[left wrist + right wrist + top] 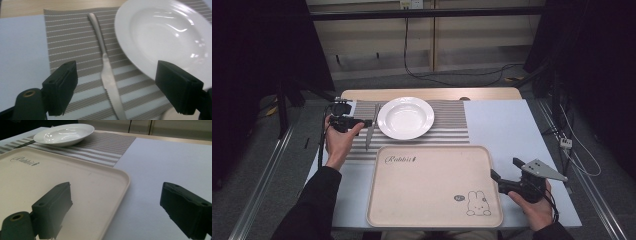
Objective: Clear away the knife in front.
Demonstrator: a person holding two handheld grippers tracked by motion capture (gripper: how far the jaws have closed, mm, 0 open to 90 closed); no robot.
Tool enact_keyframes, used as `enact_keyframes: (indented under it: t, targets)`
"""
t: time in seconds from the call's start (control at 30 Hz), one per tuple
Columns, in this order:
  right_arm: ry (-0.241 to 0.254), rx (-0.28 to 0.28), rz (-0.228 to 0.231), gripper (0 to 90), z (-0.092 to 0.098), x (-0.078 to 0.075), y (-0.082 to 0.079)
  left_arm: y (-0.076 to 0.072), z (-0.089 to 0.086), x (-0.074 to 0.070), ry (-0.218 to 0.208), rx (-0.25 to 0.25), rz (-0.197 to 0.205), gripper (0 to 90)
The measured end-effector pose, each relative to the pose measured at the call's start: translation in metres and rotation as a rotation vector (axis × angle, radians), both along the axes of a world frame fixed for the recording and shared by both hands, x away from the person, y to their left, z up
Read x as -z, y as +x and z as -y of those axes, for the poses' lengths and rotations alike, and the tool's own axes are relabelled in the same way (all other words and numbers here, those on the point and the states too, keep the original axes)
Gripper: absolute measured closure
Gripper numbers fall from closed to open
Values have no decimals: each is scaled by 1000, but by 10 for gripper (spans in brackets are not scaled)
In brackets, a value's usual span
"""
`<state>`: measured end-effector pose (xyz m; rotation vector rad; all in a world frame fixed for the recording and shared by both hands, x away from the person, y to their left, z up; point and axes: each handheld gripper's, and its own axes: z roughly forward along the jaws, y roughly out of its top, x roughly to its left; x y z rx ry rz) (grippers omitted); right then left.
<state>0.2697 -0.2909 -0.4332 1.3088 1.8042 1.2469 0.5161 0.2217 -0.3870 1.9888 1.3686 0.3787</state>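
A silver table knife (370, 128) lies on the striped placemat (452, 120), just left of a white deep plate (405, 117). My left gripper (361, 120) hovers at the knife's left side. In the left gripper view it is open (118, 87), with the knife (108, 72) running between the jaws and the plate (165, 37) at the right. My right gripper (506, 168) is open and empty at the right edge of a beige tray (412, 200). In the right gripper view its jaws (117, 205) straddle the rim of the tray (50, 175).
The tray is bare and carries a rabbit drawing (478, 204). A pale blue table cover (507, 125) spreads to the right of the placemat. Cables run over the floor behind the table, with dark curtains on both sides.
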Motion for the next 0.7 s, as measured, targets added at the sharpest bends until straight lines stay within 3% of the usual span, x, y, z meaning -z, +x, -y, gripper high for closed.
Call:
enact_keyframes:
  t: [0.07,0.33,0.5,0.7]
  targets:
    - [1,2,-1,98,0,0,0,8,-1,2,-6,-6,-19,186]
    - [2,4,-1,98,0,0,0,34,4,5,51,-10,-32,232]
    - [1,3,-2,98,0,0,0,43,9,7,68,-7,-14,244]
    - [-2,5,-2,98,1,0,0,52,10,19,76,-7,-62,327]
